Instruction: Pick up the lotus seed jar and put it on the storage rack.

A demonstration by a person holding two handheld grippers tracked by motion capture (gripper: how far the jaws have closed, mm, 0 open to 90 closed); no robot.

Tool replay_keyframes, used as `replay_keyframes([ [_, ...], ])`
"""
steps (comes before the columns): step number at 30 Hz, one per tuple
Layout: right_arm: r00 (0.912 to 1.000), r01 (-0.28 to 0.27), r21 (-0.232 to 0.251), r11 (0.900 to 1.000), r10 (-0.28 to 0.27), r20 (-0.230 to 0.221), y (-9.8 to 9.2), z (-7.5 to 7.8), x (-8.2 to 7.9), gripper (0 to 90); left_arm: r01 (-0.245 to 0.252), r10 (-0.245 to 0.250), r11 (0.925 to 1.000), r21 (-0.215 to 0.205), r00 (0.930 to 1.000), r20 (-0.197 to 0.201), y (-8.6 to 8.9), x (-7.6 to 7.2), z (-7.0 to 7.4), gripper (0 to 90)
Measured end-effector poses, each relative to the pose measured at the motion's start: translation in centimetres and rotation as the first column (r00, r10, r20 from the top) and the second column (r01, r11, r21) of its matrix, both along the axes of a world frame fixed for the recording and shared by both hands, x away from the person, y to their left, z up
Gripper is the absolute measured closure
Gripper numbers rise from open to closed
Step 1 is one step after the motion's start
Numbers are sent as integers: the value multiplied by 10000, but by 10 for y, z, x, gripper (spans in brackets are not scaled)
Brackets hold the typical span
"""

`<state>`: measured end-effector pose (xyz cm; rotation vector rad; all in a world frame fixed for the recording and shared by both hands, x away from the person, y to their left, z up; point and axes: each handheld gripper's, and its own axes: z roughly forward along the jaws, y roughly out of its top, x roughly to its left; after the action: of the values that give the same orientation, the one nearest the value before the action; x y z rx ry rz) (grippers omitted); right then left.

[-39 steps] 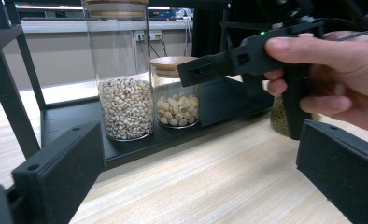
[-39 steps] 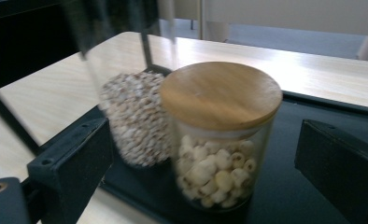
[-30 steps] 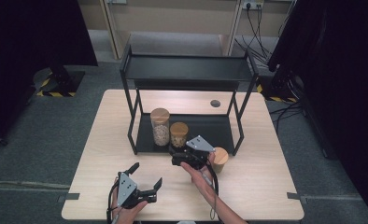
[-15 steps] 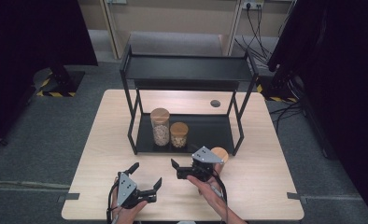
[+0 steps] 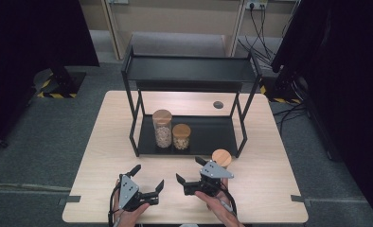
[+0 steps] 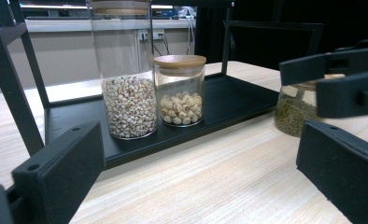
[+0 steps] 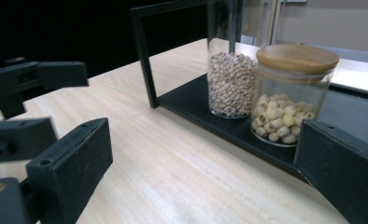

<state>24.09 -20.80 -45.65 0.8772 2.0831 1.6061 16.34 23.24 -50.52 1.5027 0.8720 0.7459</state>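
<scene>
Just behind the right gripper (image 5: 191, 172) – jaws apart, holding nothing – the jar of green beans (image 6: 294, 111) stands on the table (image 5: 270, 189) outside the rack (image 5: 222, 135): smooth rigid glass, breakable, fairly heavy, best clasped around its mid-body.
</scene>
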Motion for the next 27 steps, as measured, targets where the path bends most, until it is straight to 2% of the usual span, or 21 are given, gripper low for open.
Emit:
replay_keyframes([
  [9, 9996, -295, 81, 9995, 295, 13, -9, -11, -9, 45, -56, 56, 10000, -81, 10000, 6, 1, 0, 0, 5],
  [15, 9994, -340, 407, 9986, 338, 48, -20, -16, -14, 44, -89, 89, 9999, -50, 10000, -18, 1, 1, 0, 5],
  [27, 9992, -404, 591, 9974, 401, 59, -25, -18, -15, 44, -169, 169, 9998, -106, 9999, -27, 1, -1, 0, 5],
])
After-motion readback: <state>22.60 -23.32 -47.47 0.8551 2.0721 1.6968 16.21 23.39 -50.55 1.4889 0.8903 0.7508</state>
